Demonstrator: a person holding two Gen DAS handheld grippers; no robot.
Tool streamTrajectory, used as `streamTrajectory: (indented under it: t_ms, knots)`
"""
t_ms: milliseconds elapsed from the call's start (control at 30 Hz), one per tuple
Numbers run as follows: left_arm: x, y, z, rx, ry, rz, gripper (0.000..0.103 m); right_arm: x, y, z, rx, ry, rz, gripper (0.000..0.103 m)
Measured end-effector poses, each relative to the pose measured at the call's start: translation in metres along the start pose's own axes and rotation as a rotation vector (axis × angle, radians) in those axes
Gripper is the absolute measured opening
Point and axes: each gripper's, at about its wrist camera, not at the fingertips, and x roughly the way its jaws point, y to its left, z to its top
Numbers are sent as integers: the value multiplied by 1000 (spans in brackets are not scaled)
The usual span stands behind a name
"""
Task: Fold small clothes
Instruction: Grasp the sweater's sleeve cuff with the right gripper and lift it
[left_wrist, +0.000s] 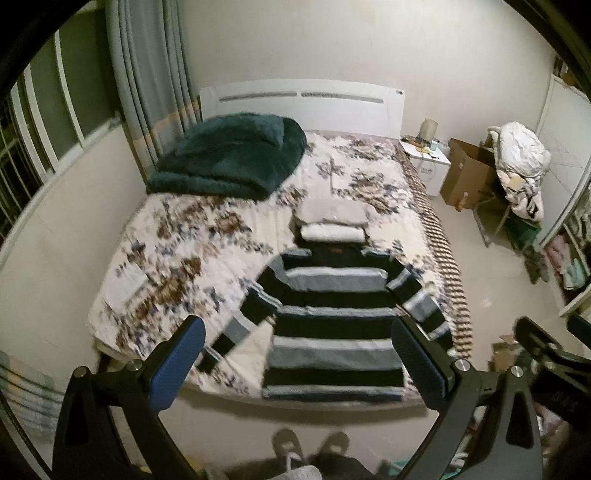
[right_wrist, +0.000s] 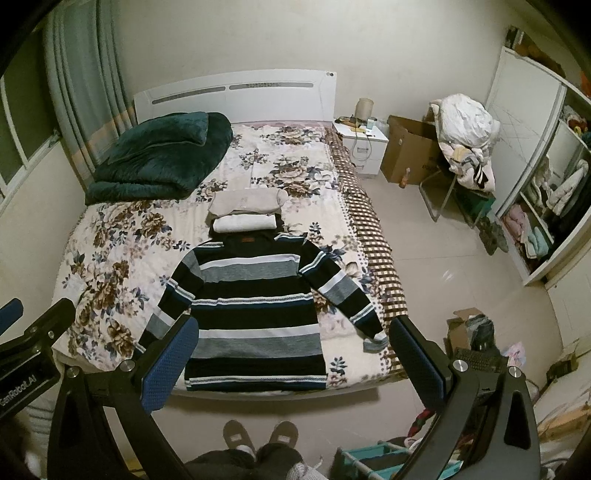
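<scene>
A black, grey and white striped sweater (left_wrist: 334, 321) (right_wrist: 255, 314) lies flat on the flowered bed (left_wrist: 166, 258) (right_wrist: 110, 266), hem toward the bed's foot, both sleeves spread outward and down. Beyond its collar sit two folded pale garments (left_wrist: 332, 221) (right_wrist: 245, 210), stacked. My left gripper (left_wrist: 299, 365) hangs open above the foot of the bed, nothing between its blue pads. To its right my right gripper (right_wrist: 295, 358) is also open and empty, framing the sweater's lower half from above. Neither touches the cloth.
A dark green folded blanket (left_wrist: 229, 158) (right_wrist: 159, 158) sits at the bed's head left. A white nightstand (right_wrist: 364, 147), a cardboard box (right_wrist: 410, 155) and a chair piled with laundry (right_wrist: 465, 136) stand to the right. A person's slippered feet (right_wrist: 258, 435) stand at the bed's foot.
</scene>
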Motion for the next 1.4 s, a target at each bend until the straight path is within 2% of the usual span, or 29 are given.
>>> streamTrajectory:
  t_ms: [67,133,167,233,300,433,500,700,833,1033,1100,1200,1233,1267,1300,1333,1367,1400]
  knots:
    - [11,-10,14,9,-26,35,103,10,-6,5,43,15,3,103]
    - [34,-16,21,15,-47,58,103,40,-15,30,107,35,-11,103]
    - [47,-15,22,18,-49,66,103,53,-23,31,139,47,-20,103]
    - [80,-22,27,28,-47,77,103,86,-41,25,201,95,-53,103]
    - [109,-12,21,35,-30,90,103,126,-67,21,279,156,-65,103]
    - [186,-26,12,46,39,113,103,206,-132,-8,427,252,-89,103]
    - [218,-29,4,35,65,114,103,258,-169,-30,513,290,-82,103]
    - [341,-74,-19,34,186,180,103,418,-279,-118,784,427,-74,103]
    - [417,-104,-45,33,294,198,103,513,-342,-182,963,499,-79,97]
    - [494,-140,-79,39,386,184,103,612,-399,-263,1300,494,-17,94]
    - [515,-151,-89,33,426,161,103,632,-408,-283,1396,487,23,92]
    - [535,-170,-99,43,442,126,103,662,-416,-305,1555,436,130,90]
    - [540,-177,-102,59,440,112,103,668,-415,-308,1596,418,172,81]
    - [543,-182,-104,71,437,105,103,676,-414,-308,1623,395,215,66]
    - [546,-186,-106,86,435,98,103,680,-413,-305,1616,383,234,55]
    - [548,-189,-106,94,434,93,103,681,-411,-299,1594,378,231,31]
    - [550,-191,-106,100,431,87,103,677,-408,-291,1556,370,200,17]
    - [551,-192,-107,105,428,83,103,666,-405,-277,1484,330,144,17]
